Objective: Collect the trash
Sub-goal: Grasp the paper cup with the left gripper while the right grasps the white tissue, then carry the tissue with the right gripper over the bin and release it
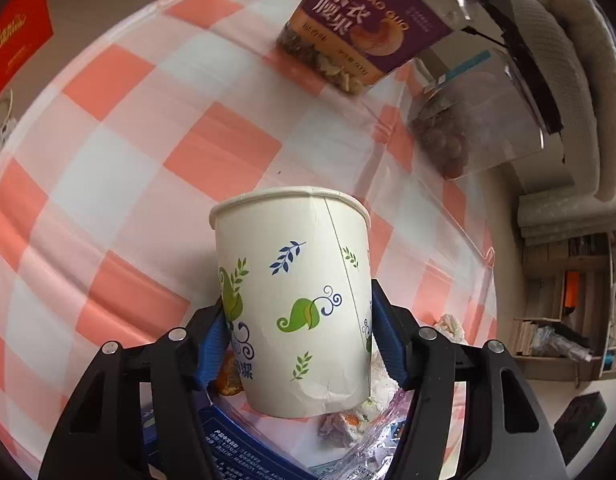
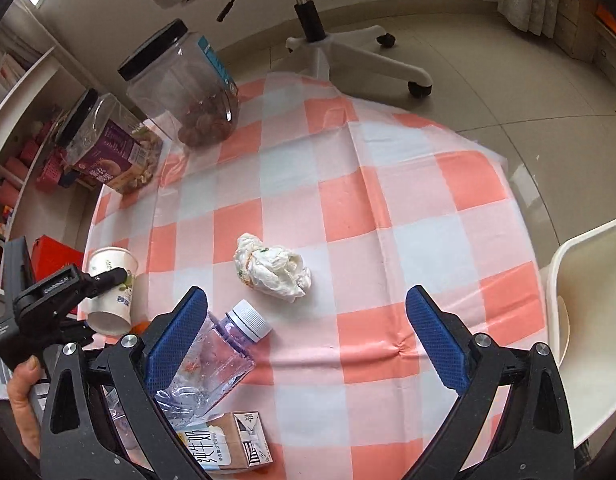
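Note:
My left gripper [image 1: 297,340] is shut on a white paper cup [image 1: 295,300] printed with green and blue leaves, held upright above the checked tablecloth [image 1: 147,140]. The cup also shows in the right wrist view [image 2: 109,288], at the left table edge, with the left gripper [image 2: 103,284] on it. My right gripper [image 2: 308,340] is open and empty above the table. A crumpled white tissue [image 2: 271,272] lies ahead of it. A crushed clear plastic bottle [image 2: 215,356] with a white cap lies by its left finger. A small milk carton [image 2: 227,444] lies below.
Two clear jars with black lids stand at the table's far corner: a nut jar with a purple label [image 2: 111,148] and a jar of round brown snacks [image 2: 187,92]. An office chair base [image 2: 348,52] is beyond the table. A white chair [image 2: 588,320] is at the right.

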`<state>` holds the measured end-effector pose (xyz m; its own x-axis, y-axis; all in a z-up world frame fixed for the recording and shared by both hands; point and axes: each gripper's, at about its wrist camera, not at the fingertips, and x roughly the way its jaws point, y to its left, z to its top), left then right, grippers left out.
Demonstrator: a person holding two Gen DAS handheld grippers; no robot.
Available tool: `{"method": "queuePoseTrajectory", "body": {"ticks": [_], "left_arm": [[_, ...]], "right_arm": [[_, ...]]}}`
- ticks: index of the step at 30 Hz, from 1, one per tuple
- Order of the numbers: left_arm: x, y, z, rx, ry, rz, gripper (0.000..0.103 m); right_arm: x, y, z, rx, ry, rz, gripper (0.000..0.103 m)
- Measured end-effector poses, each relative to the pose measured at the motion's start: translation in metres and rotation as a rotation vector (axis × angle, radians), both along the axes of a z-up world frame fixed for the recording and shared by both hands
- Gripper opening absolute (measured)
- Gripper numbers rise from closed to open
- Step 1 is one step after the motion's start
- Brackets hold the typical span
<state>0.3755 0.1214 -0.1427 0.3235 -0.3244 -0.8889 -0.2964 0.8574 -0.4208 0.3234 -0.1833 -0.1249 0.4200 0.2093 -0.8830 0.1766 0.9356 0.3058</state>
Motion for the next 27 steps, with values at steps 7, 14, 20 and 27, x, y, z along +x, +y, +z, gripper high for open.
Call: {"method": "queuePoseTrajectory", "body": {"ticks": [7, 14, 20, 27], "left_arm": [[-0.025, -0.004, 0.071, 0.164, -0.205, -0.051, 0.060], [-0.072, -0.013, 0.129, 0.316, -0.415, -0.101, 0.060], [-0.078, -0.022, 0.137, 0.356, -0.468, -0.118, 0.060], [-0.083, -0.027, 0.139, 0.376, -0.489, -0.117, 0.060]], "right_arm": [[0.019, 0.021, -0.013, -0.020, -0.004, 0.034, 0.091], [0.041, 0.033, -0.045, -0.055, 0.056, 0.119, 0.058], [0.033, 0.030, -0.030, -0.020, -0.015, 0.120, 0.040], [0.020, 0.028, 0.006, 0.035, -0.092, 0.120, 0.040]]}}
